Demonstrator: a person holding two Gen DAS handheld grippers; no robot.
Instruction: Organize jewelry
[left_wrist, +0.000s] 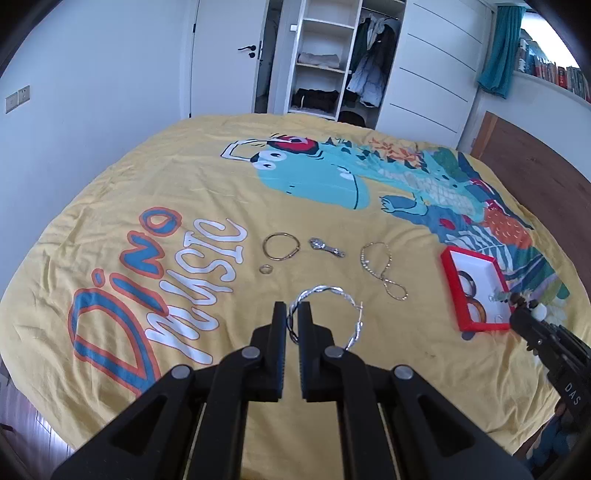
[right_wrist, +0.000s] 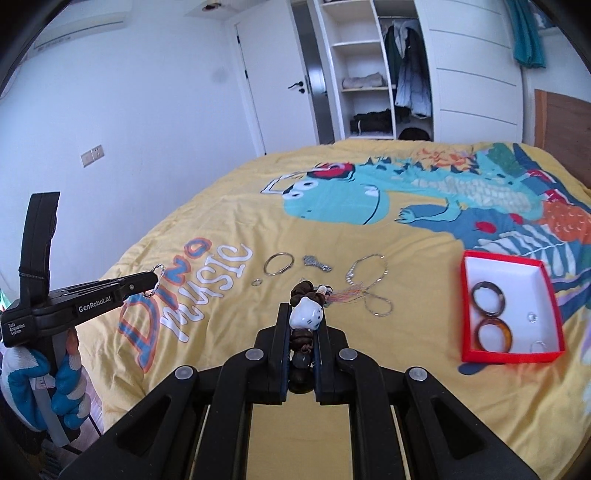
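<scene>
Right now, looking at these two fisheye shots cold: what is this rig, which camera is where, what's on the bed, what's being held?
No robot here. A person carries a handheld two-finger gripper in each hand, and each gripper has a fisheye camera looking forward along its fingers. One picture is from the left gripper, the other from the right.

The left gripper is shut on a twisted silver bangle. The right gripper is shut on a dark beaded bracelet with a white cat-face charm.

Both hover over a yellow dinosaur bedspread. Lying on it: a thin bangle, a small ring, a silver watch-like piece and a chain.

At the right sits a red box holding two brown rings and a few small pieces too tiny to identify.
</scene>
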